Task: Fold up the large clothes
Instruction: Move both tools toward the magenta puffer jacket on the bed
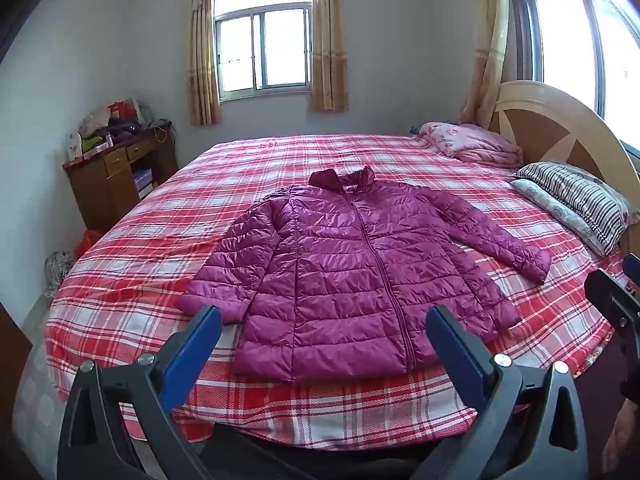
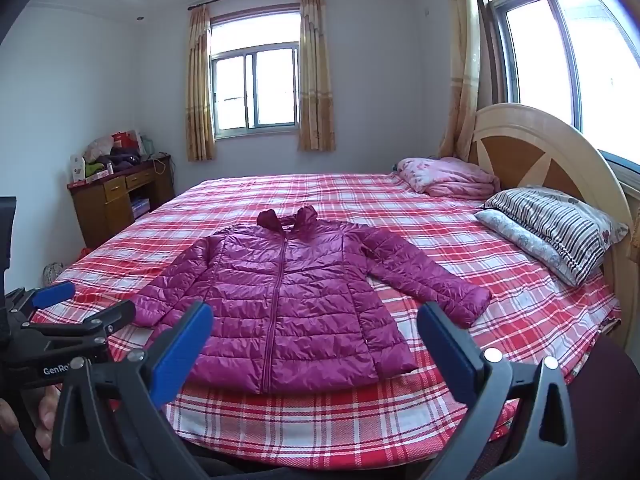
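A magenta quilted puffer jacket [image 1: 352, 268] lies flat, front up and zipped, on the bed's red plaid sheet [image 1: 160, 240], collar far, hem near me. Both sleeves lie spread out to the sides. It also shows in the right wrist view [image 2: 292, 296]. My left gripper [image 1: 324, 320] is open and empty, held above the bed's near edge just short of the hem. My right gripper [image 2: 316, 316] is open and empty, at the same near edge. The left gripper also shows at the left of the right wrist view [image 2: 60, 308].
A wooden headboard [image 1: 560, 132] stands at the right, with a striped pillow [image 1: 576, 196] and a folded pink blanket [image 1: 472, 144] before it. A cluttered wooden desk [image 1: 120, 168] stands at the far left. Windows with curtains [image 1: 262, 40] are on the far wall.
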`<action>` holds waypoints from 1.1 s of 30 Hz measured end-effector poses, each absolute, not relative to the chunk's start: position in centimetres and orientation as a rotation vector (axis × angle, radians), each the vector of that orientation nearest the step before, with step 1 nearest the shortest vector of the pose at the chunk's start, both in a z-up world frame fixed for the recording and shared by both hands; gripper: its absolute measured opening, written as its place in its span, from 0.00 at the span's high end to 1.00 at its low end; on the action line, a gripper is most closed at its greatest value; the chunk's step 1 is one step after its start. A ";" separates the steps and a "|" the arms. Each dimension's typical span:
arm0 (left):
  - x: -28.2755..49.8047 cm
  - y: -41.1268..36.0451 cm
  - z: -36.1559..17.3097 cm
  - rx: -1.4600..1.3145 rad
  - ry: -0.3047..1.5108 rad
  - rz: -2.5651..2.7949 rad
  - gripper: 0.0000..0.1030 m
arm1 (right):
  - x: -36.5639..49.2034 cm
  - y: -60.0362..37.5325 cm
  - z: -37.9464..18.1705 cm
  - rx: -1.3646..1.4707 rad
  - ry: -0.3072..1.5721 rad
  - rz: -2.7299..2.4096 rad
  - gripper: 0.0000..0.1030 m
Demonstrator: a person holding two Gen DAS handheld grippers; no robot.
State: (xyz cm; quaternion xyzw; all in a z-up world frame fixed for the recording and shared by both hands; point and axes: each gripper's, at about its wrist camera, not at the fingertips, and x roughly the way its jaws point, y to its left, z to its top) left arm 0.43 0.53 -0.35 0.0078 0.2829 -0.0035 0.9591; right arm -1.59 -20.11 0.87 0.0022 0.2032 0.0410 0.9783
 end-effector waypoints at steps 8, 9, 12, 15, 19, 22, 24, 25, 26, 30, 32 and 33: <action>0.5 0.8 -0.3 0.017 0.561 0.002 0.01 | -1.6 -20.1 0.6 0.007 0.412 0.082 0.00; 0.3 0.7 -0.2 0.019 0.554 0.008 0.01 | -1.5 -20.1 0.4 0.008 0.415 0.081 0.00; 0.4 0.9 0.0 0.018 0.547 0.016 0.01 | -1.5 -20.2 0.3 0.015 0.419 0.083 0.00; 0.2 0.8 0.0 0.019 0.542 0.017 0.01 | -1.4 -20.2 0.3 0.015 0.424 0.083 0.00; 0.1 0.8 0.0 0.019 0.538 0.016 0.01 | -1.3 -20.2 0.3 0.018 0.426 0.085 0.00; 0.1 1.0 0.1 0.015 0.535 0.017 0.01 | -1.3 -20.2 0.3 0.020 0.428 0.086 0.00; 0.1 1.1 0.2 0.011 0.532 0.017 0.01 | -1.4 -20.1 0.2 0.018 0.429 0.087 0.00; 0.1 1.1 0.2 0.009 0.530 0.018 0.01 | -1.3 -20.1 0.2 0.019 0.429 0.086 0.00; 0.1 1.2 0.3 0.007 0.528 0.019 0.01 | -1.3 -20.1 0.2 0.019 0.429 0.086 0.00; 0.1 1.3 0.4 0.004 0.519 0.025 0.01 | -1.3 -20.1 0.0 0.017 0.436 0.088 0.00; 0.1 1.4 0.5 0.004 0.516 0.030 0.01 | -1.2 -20.0 0.0 0.020 0.438 0.090 0.00; 0.1 1.5 0.5 0.002 0.516 0.031 0.01 | -1.2 -20.0 0.0 0.020 0.439 0.090 0.00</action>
